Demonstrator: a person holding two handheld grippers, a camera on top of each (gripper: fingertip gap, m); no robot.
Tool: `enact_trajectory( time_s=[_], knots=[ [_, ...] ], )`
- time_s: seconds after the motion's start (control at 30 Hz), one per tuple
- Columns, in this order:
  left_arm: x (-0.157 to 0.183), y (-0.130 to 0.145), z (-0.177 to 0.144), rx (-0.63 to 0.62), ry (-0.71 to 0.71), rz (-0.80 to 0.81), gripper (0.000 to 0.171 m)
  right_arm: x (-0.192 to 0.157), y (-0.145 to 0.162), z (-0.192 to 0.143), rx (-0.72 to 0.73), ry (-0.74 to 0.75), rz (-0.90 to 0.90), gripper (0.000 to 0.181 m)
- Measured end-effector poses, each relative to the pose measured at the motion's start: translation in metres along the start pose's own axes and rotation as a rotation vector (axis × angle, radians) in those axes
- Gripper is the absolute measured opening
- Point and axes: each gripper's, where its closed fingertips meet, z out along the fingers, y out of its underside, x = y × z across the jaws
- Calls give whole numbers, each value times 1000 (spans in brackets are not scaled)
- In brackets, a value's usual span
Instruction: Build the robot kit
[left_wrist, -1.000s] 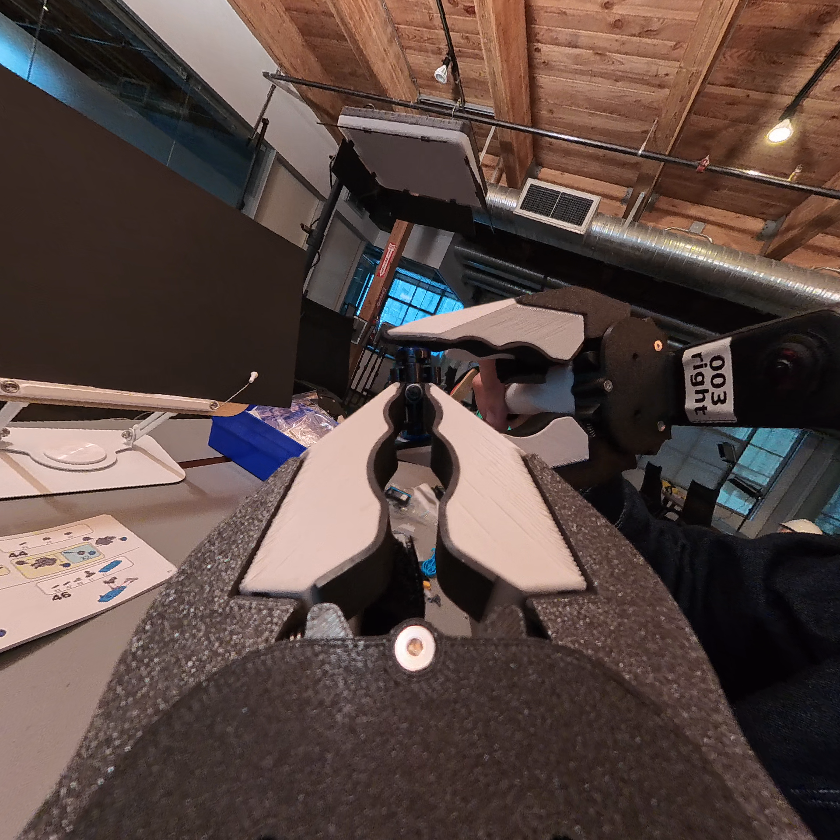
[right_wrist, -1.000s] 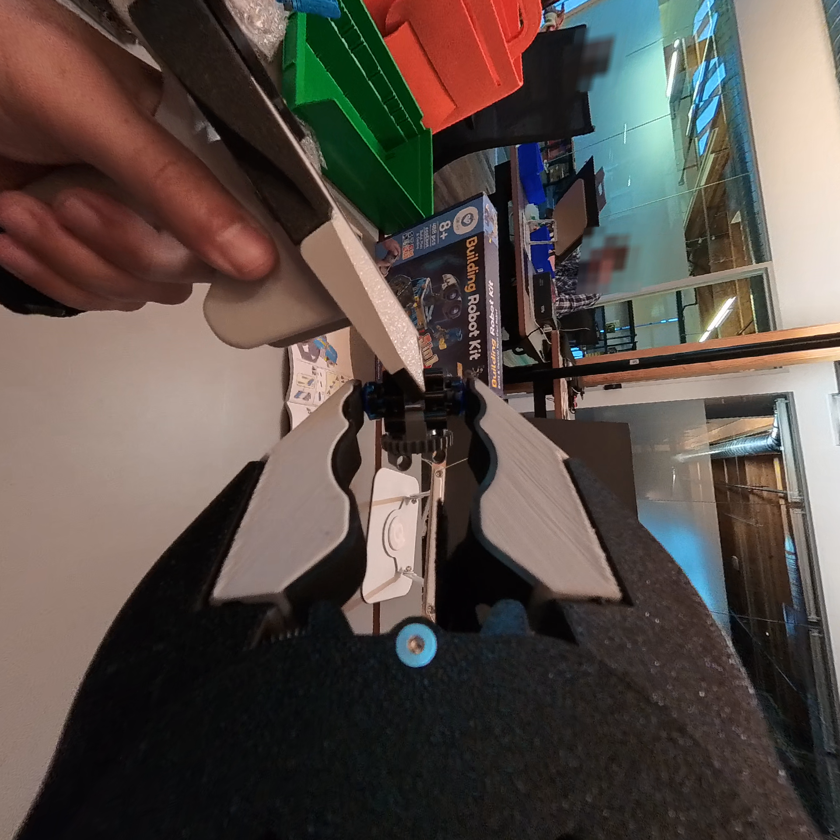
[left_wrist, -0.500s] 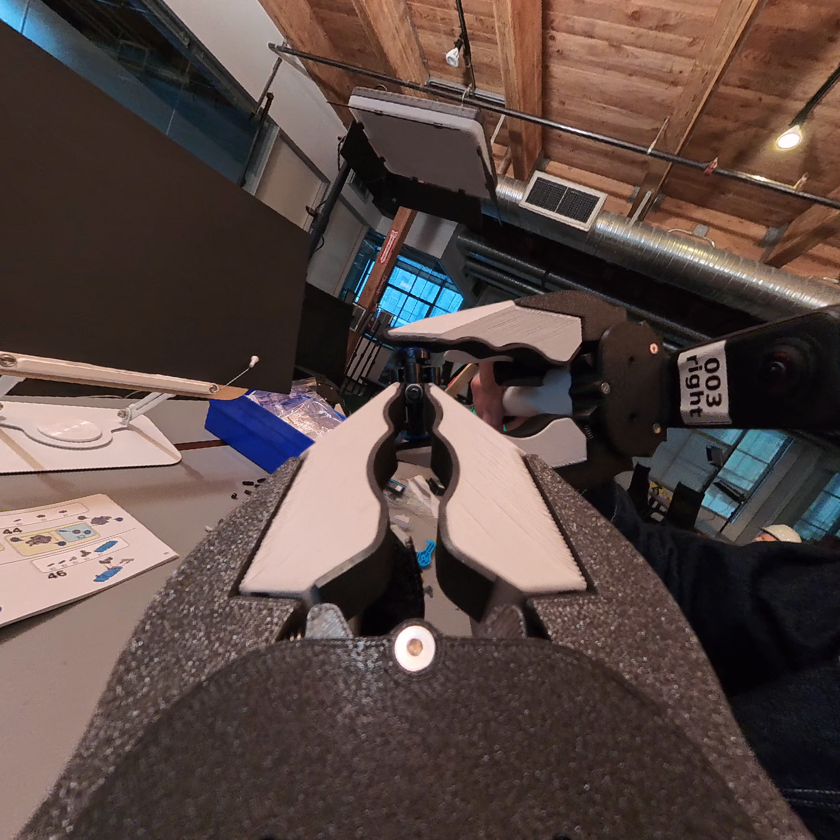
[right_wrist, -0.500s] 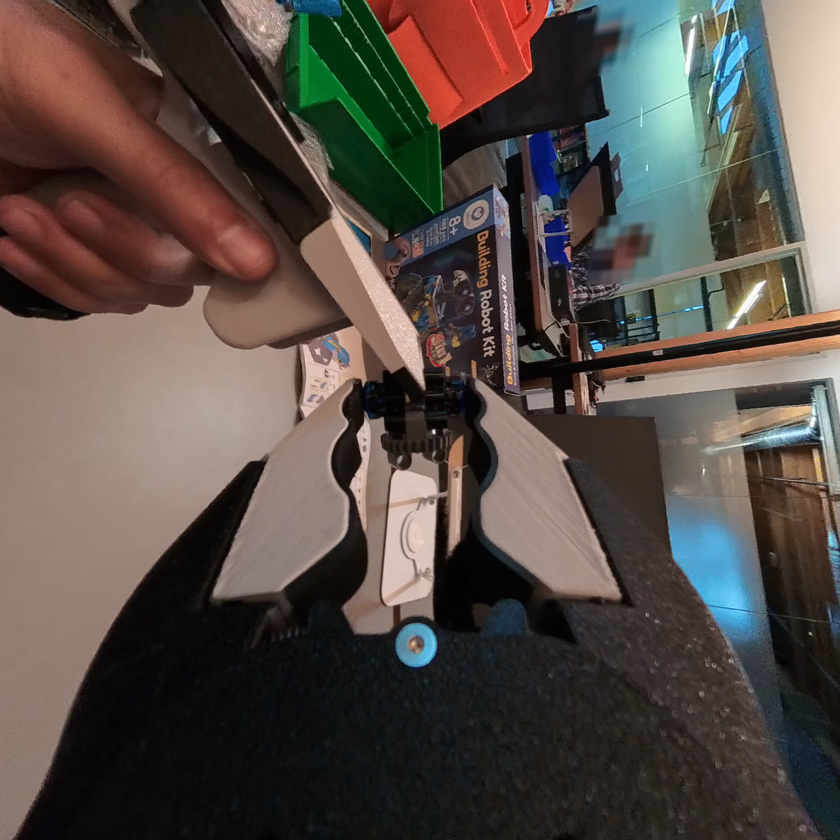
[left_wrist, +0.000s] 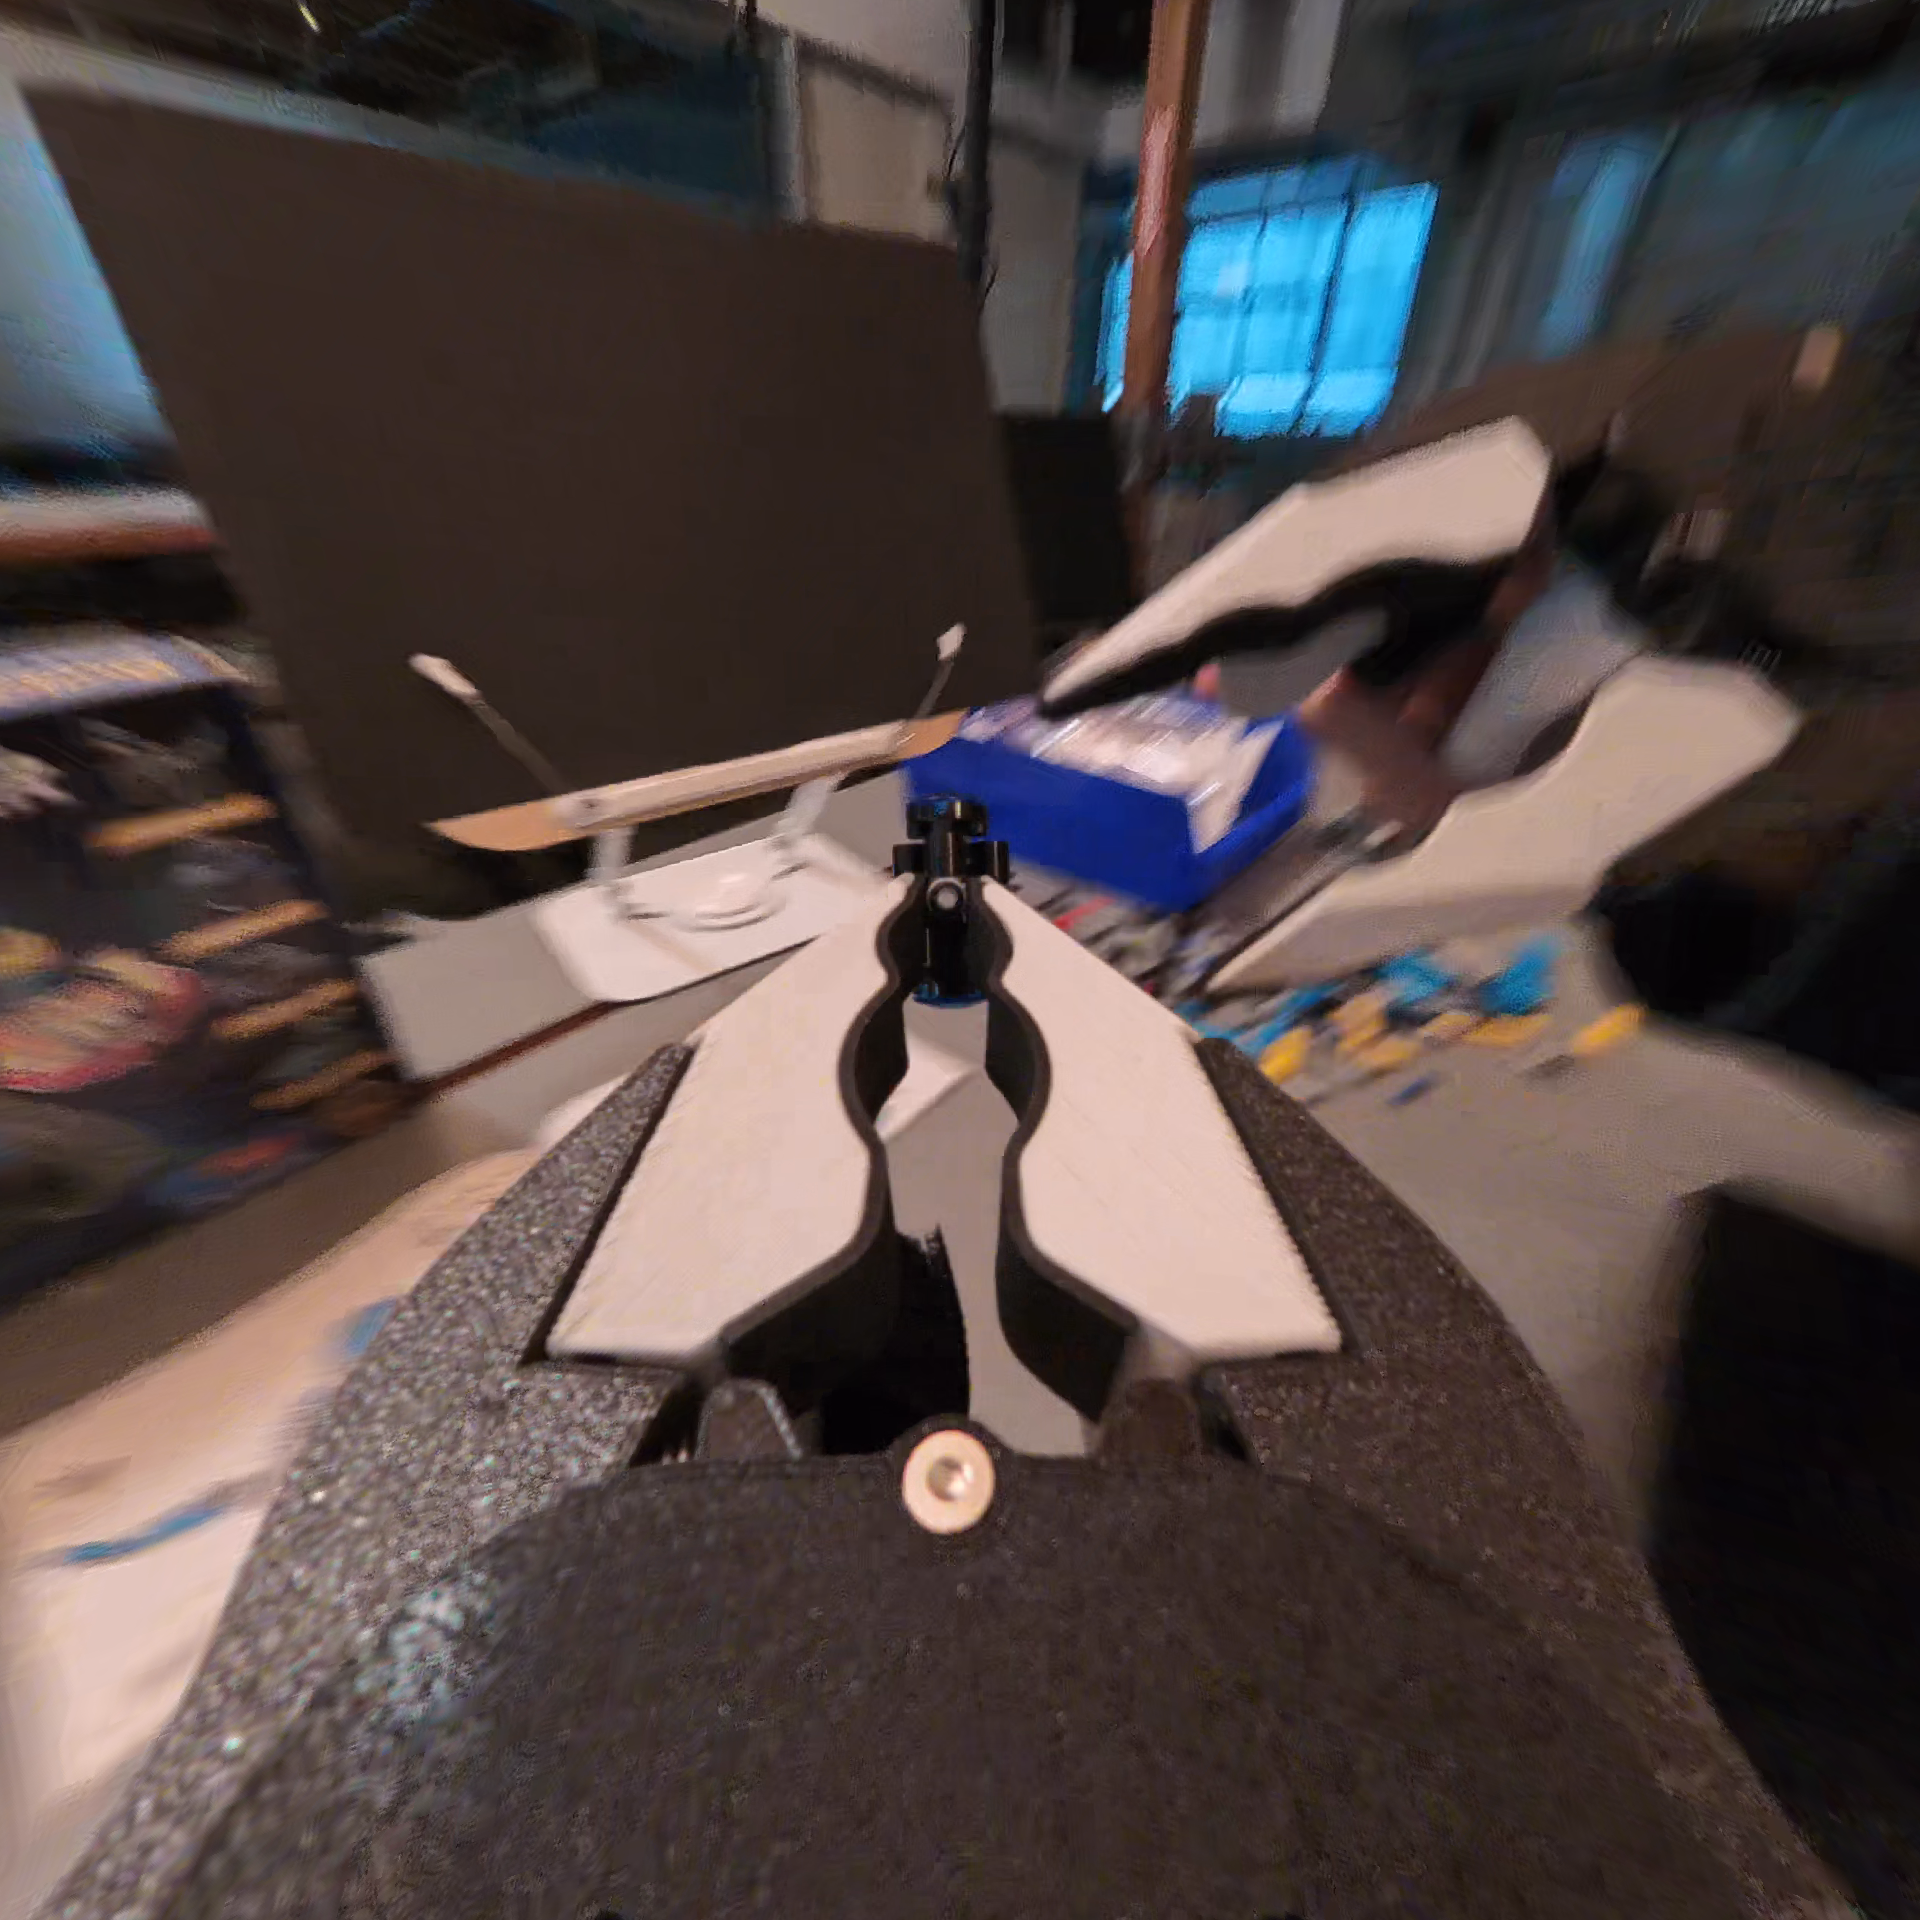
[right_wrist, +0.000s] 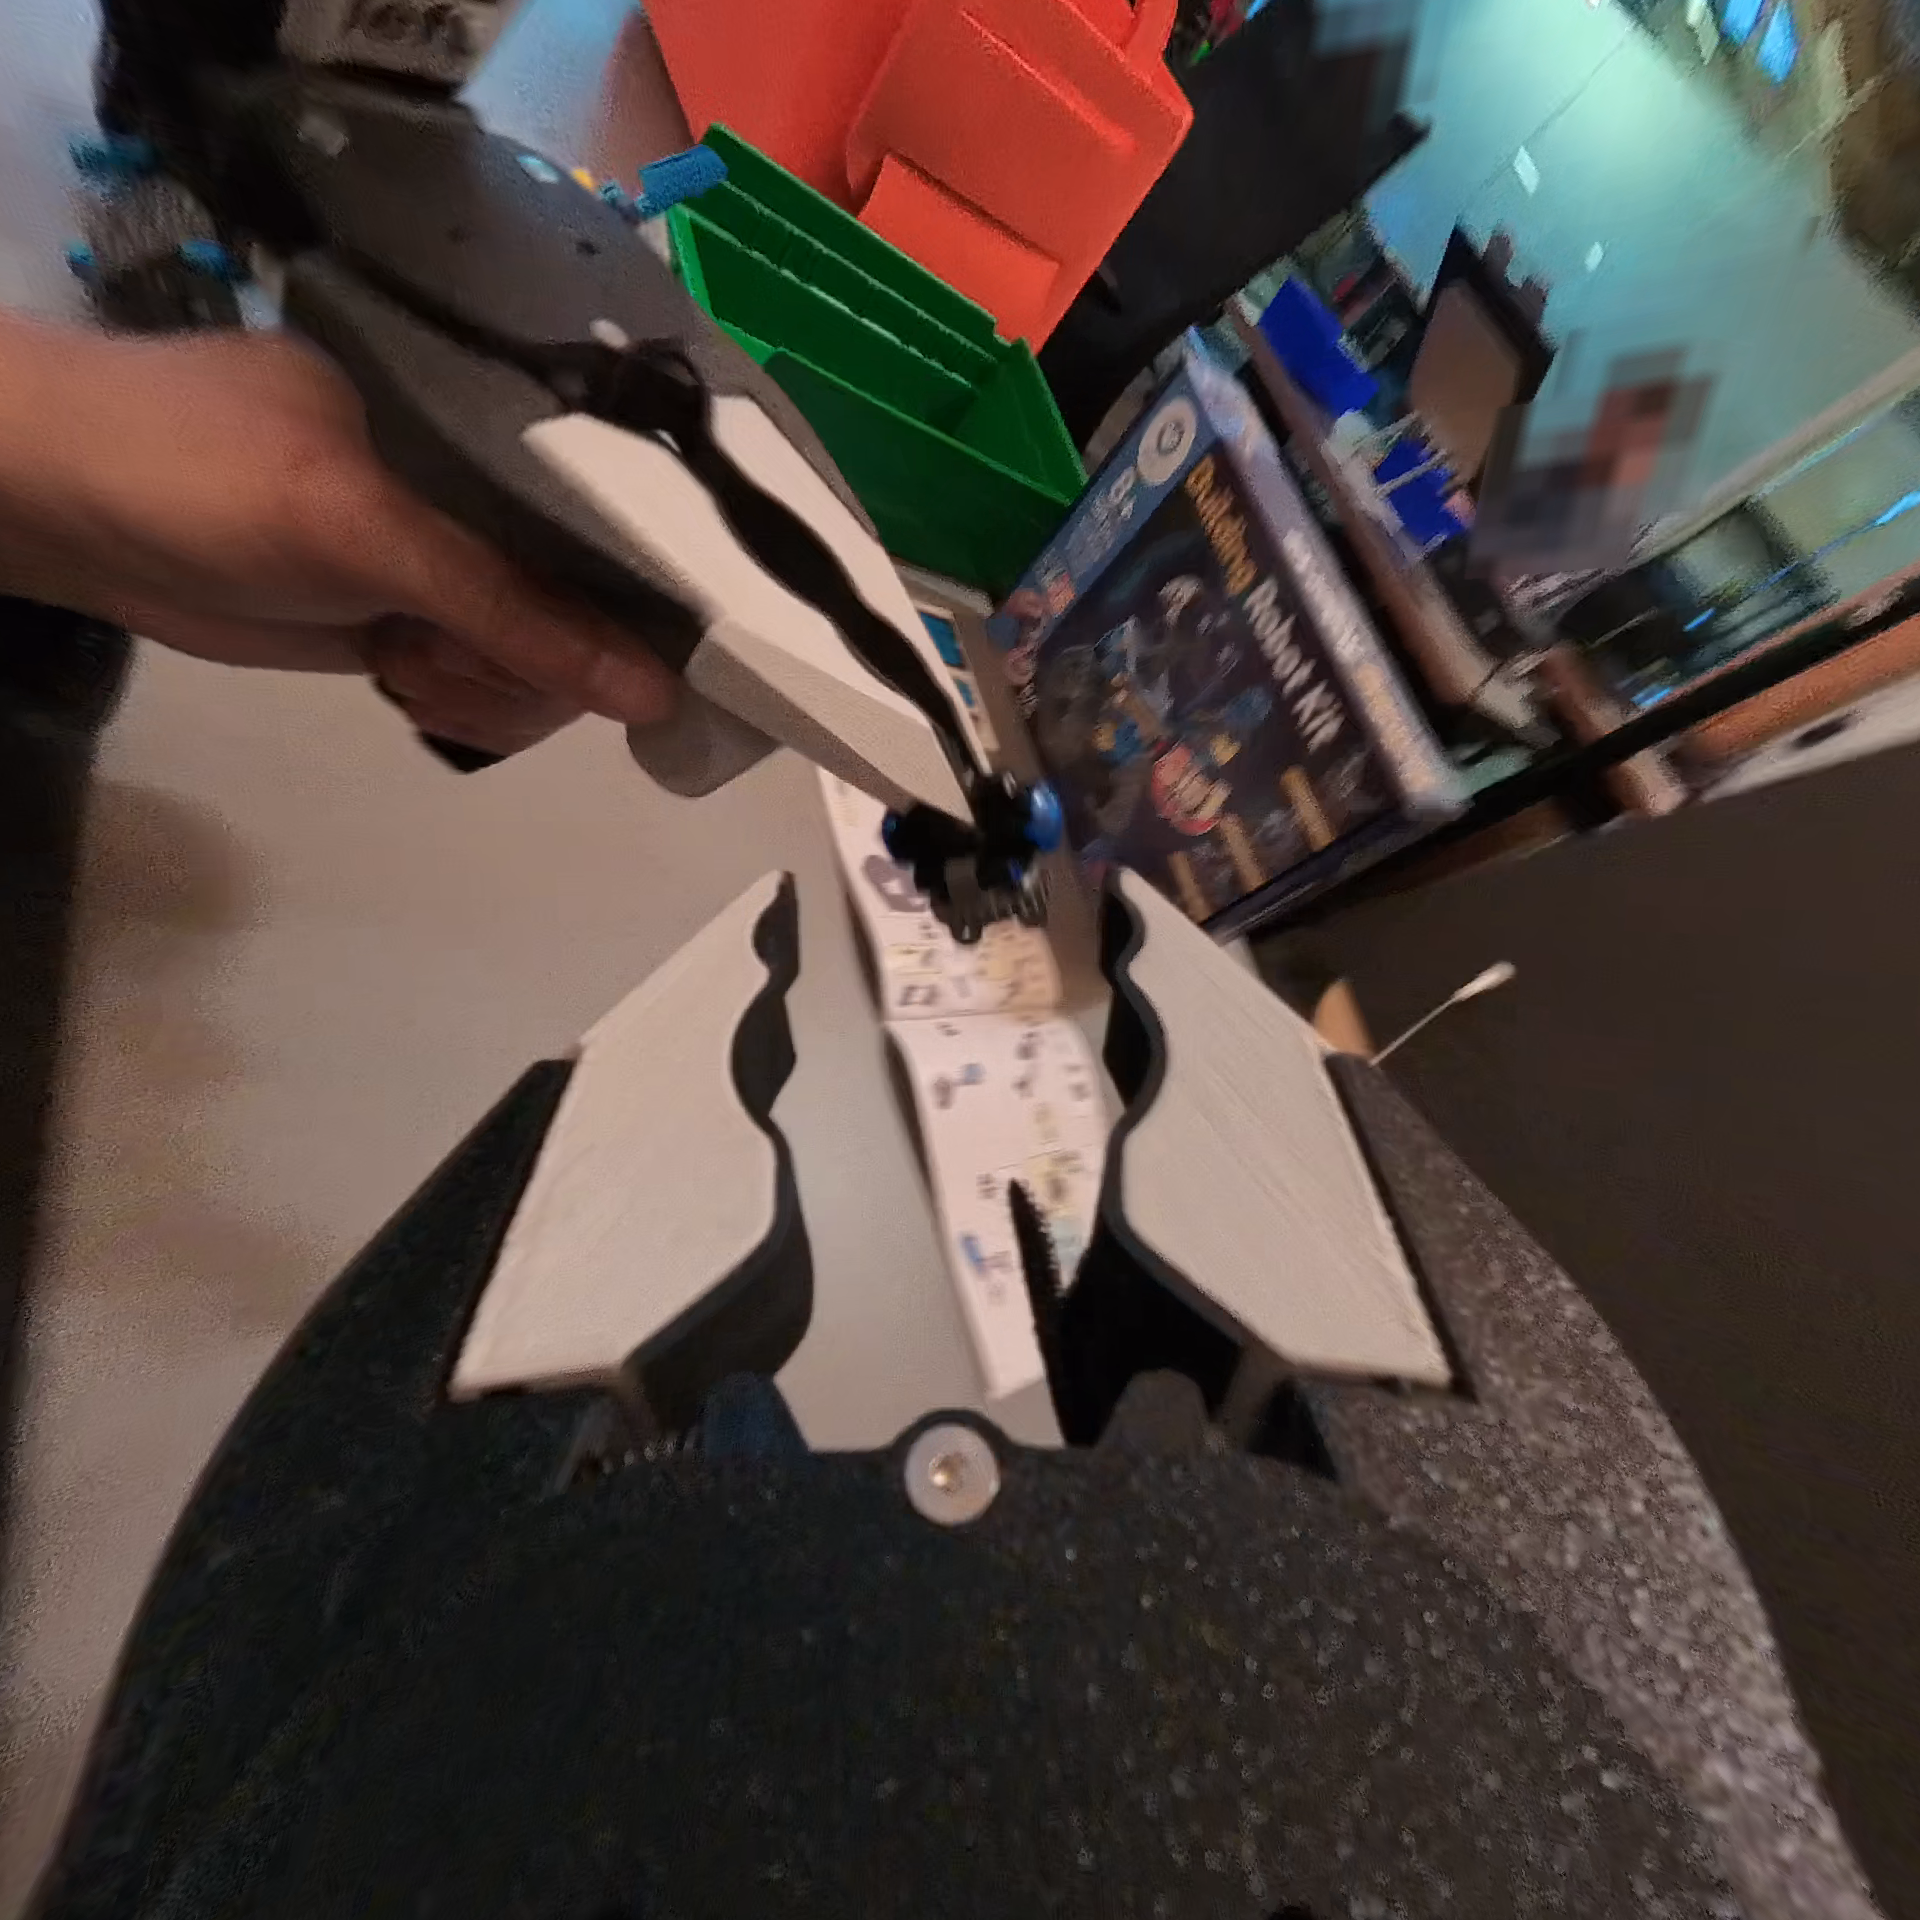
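Observation:
My left gripper (left_wrist: 951, 883) is shut on a small black and blue toy assembly (left_wrist: 948, 847) with a gear, held at its fingertips above the grey table (left_wrist: 1558, 1122). My right gripper (right_wrist: 948, 894) is open and empty; the assembly (right_wrist: 971, 831) hangs just beyond its fingertips without touching them. In the right wrist view the left gripper (right_wrist: 961, 795) comes in from the upper left, with a hand (right_wrist: 260, 540) on its grip. In the left wrist view the open right gripper (left_wrist: 1138, 836) shows to the right. Both views are motion-blurred.
A blue bin (left_wrist: 1101, 800), a white stand (left_wrist: 707, 914) and a dark panel (left_wrist: 582, 468) lie behind. Loose blue and yellow pieces (left_wrist: 1403, 1018) lie on the table. An instruction booklet (right_wrist: 987, 1049), a kit box (right_wrist: 1216, 675), a green bin (right_wrist: 883, 395) and an orange bin (right_wrist: 935, 135) stand nearby. Both grippers' tips are close together, under 4 cm apart.
My right gripper has opened, let go of the assembly and drawn back. The left gripper keeps hold of it. Both views have swung fast, the left one downward toward the table.

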Motion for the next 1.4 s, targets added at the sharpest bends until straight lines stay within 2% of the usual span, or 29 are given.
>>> enact_trajectory(
  time_s=[0.03,0.1,0.17,0.2,0.27,0.3,0.33,0.4,0.47,0.6,0.73,0.87,0.93,1.03,1.1,1.17,1.23,1.33,1.4],
  knots=[
    [-11,17,2,-45,-38,147,6,3,18,6,6,-11,99,63],
    [-23,52,6,-133,-52,402,6,4,59,22,0,-89,323,60],
    [-22,76,9,-148,-36,657,7,9,91,38,49,-170,615,62],
    [-19,81,10,-130,-41,756,7,1,94,42,117,-307,785,64],
    [-12,83,11,-101,-54,868,7,-2,82,37,349,-584,1091,64],
    [-11,80,11,-85,-86,926,7,-2,80,34,433,-644,1143,65],
    [-13,80,11,-92,-128,987,7,-4,83,36,450,-637,1134,63],
    [-20,87,13,-148,-192,1082,6,-17,91,45,391,-603,1070,61],
    [-12,97,15,-156,-163,1123,6,-27,91,51,357,-570,1019,67],
    [6,119,19,-170,-72,1125,7,-50,103,62,232,-523,883,68],
    [16,123,20,-156,-25,1063,7,-57,102,61,216,-532,865,49],
    [12,123,21,-148,-20,999,6,-54,103,63,200,-502,865,49],
    [5,130,23,-197,-37,931,8,-52,109,69,155,-441,838,49],
    [-8,142,25,-265,-47,834,21,-41,122,75,101,-344,857,49],
    [-18,154,25,-332,-28,775,26,-32,140,80,28,-249,854,49],
    [-29,161,23,-385,-32,705,26,-30,162,85,-77,-168,783,49],
    [-48,161,19,-417,-103,657,25,-35,182,90,-204,-112,697,49],
    [-71,169,12,-487,-170,560,24,-44,195,97,-306,-63,614,49],
    [-84,169,9,-499,-214,516,23,-48,196,102,-315,-63,594,49]
  ],
)
